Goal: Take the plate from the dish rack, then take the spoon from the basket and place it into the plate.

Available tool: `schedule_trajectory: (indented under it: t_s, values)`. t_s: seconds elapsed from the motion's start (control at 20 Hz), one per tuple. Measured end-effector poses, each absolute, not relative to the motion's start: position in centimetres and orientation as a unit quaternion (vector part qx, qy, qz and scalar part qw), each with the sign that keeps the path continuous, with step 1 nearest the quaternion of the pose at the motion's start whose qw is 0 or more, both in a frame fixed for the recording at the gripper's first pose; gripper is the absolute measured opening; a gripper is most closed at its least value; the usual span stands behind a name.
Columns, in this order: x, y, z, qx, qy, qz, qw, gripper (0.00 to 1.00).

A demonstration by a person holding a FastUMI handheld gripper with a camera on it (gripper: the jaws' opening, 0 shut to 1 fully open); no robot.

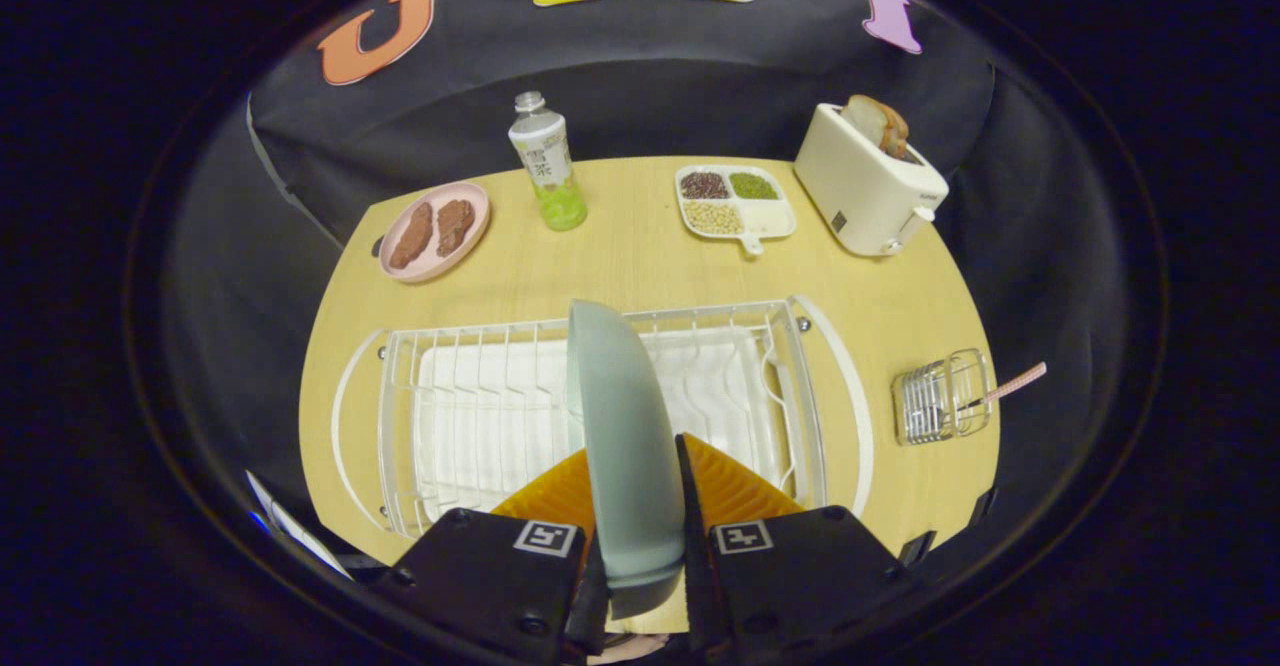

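Between our fingers [601,474] stands the plate [625,446], edge-on and upright, and we see both fingers pressed against its two faces, so our gripper [637,491] is closed on it. Under and beyond the plate we see the rack [480,416] on the table [640,266]; whether the plate touches the rack's wires we cannot tell. Well right of the rack sits the basket [942,408], with the spoon [1015,384] poking out of it to the right. Beyond the rack we see a pink dish [434,232] with two brown pieces, a bottle [546,163], a tray [735,202] of beans and a toaster [866,184] holding bread.
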State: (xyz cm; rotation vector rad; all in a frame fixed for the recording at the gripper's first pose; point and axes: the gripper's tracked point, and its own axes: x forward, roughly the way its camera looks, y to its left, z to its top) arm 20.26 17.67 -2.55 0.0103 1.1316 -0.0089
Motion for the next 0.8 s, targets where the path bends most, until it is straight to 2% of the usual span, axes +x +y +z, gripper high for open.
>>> schedule_trajectory:
  t_s: [0.2,0.5,0.8]
  values:
    - [20.0,16.6,-0.6,-0.023,0.506,-0.017,0.862,0.36]
    - [16.2,16.0,0.5,0.033,0.498,0.025,0.866,0.32]
    - [9.3,14.1,-1.0,0.082,0.487,0.062,0.867,0.32]
